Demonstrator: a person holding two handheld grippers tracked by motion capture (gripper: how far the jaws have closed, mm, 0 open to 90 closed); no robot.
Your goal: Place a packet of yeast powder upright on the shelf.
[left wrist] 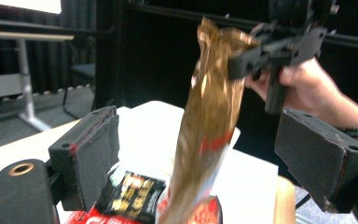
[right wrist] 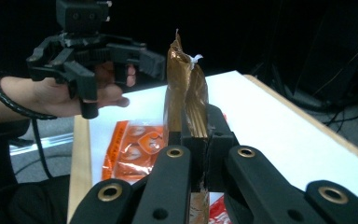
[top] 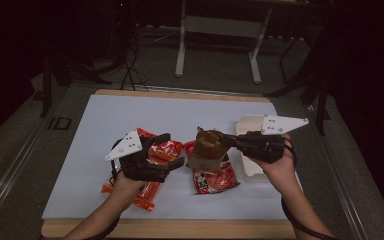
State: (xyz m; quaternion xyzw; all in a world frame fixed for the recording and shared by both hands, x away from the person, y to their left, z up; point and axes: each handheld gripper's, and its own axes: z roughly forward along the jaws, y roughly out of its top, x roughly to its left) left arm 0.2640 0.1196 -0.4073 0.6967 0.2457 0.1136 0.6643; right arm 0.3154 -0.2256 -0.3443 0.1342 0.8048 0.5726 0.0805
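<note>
1. So the right gripper (top: 230,141) has its jaws clamped flat on the top edge of the brown packet (top: 207,150), holding it up off the table (top: 105,120). In the right gripper view the crimped top seam sticks up just past the pads.

2. The left gripper (top: 172,150) is spread wide with nothing pinched. In the left gripper view the packet hangs between its two pads without touching either.

3. The packet looks light and floppy to me. It droops and twists below the pinch, and the film is glossy, so probably slick too.

4. Best place to grab is that flat sealed seam, where the right one already has it. The body is puffy and would likely squish or slide out.

5. If the left one takes it, I'd go for a side edge or the bottom seam, not the middle.

6. Underneath sit a red packet (top: 215,180), an orange packet (top: 162,149) and a small black sachet (left wrist: 130,193). A white tray (top: 247,125) is behind the right hand (top: 275,167).
</note>
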